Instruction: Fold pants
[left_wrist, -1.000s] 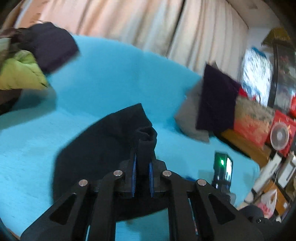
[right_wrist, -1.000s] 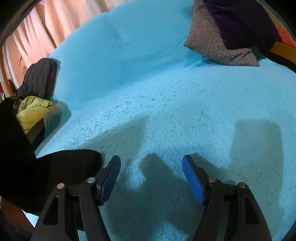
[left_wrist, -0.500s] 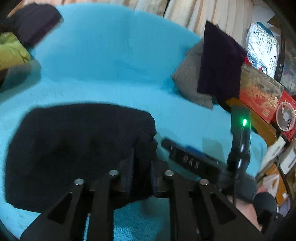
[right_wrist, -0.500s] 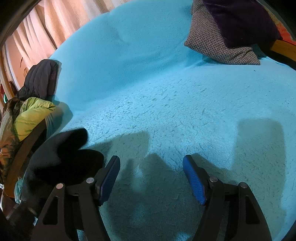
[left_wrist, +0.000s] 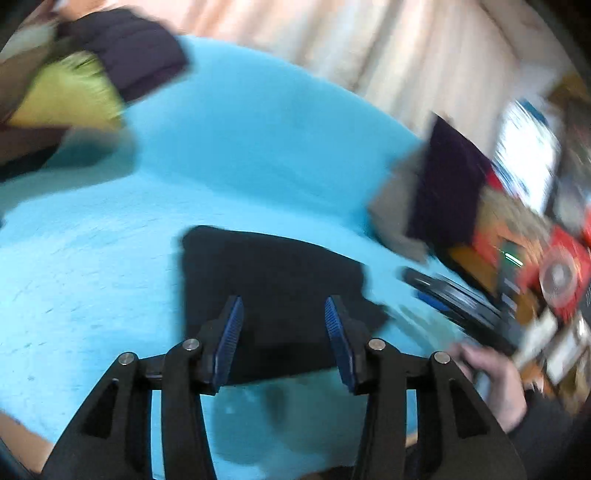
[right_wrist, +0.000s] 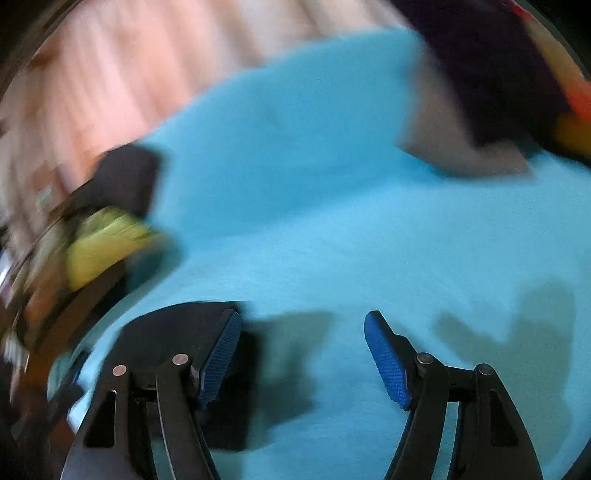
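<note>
The black pants (left_wrist: 273, 273) lie folded in a flat rectangle on the turquoise blanket (left_wrist: 229, 140). My left gripper (left_wrist: 283, 317) is open and empty, just above the near edge of the pants. My right gripper (right_wrist: 302, 343) is open and empty over the blanket, with the pants (right_wrist: 177, 332) under its left finger. In the left wrist view the right gripper (left_wrist: 454, 295) and the hand that holds it (left_wrist: 491, 376) show at the right of the pants. Both views are blurred by motion.
A yellow-green and dark pile of clothes (left_wrist: 85, 81) lies at the far left of the blanket. A grey cushion and a dark purple cushion (left_wrist: 447, 188) stand at the right. Curtains (left_wrist: 332, 48) hang behind. Red boxes and a small fan (left_wrist: 557, 280) are at the far right.
My left gripper has opened and let go of the pants, which now lie flat and folded. Both grippers are moving fast; the right one has come closer to the pants.
</note>
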